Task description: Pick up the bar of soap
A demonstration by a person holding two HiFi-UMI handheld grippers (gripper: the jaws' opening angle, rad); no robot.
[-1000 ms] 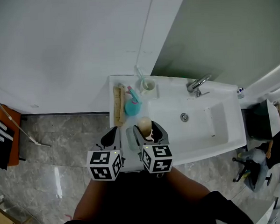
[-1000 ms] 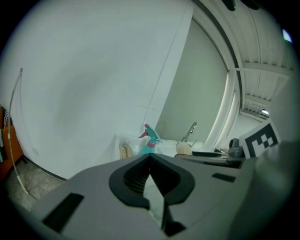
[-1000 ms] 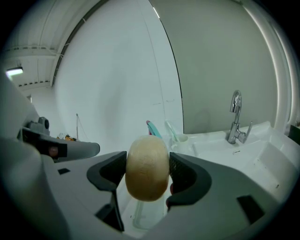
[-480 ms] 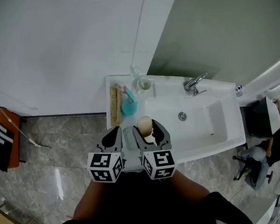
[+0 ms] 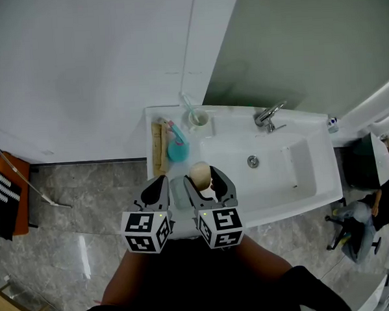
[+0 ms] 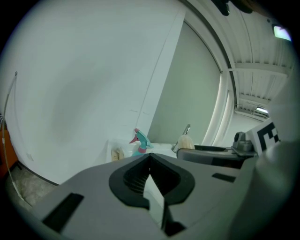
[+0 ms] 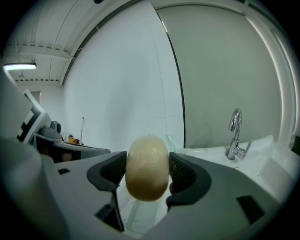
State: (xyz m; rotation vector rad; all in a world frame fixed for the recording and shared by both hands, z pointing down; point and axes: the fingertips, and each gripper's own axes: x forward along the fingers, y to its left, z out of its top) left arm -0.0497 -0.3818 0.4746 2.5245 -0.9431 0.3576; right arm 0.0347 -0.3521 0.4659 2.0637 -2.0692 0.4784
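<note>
Grey plastic makes up the left gripper [image 6: 151, 155], whose jaws are pressed together on nothing. It looks idle and is held low at the near left of the counter, probably so that it doesn't crowd its neighbour. Behind it, along the left edge of the white sink counter [image 5: 152, 112], lie a wooden brush [image 5: 160, 147] and a teal spray bottle [image 5: 176, 148]. Both are parked well clear of the wet basin and play no part in this job.

Just to the right, the right gripper [image 5: 202, 182] is clamped on the bar of soap [image 7: 147, 166]. The ribbed pads bear on its two opposite sides, so the rounded cream bar stands on end between them. That looks a sensible hold for a slippery thing, since the pads squeeze across its narrower width. The soap appears lifted free, with a clear dish [image 7: 133, 218] showing beneath it, so the pick-up seems essentially done.

A cup [image 5: 198, 117] stands at the back of the counter. Further right the basin [image 5: 293, 179] opens with its drain [image 5: 253, 161], and the chrome faucet [image 5: 268, 115] stands behind it.
</note>
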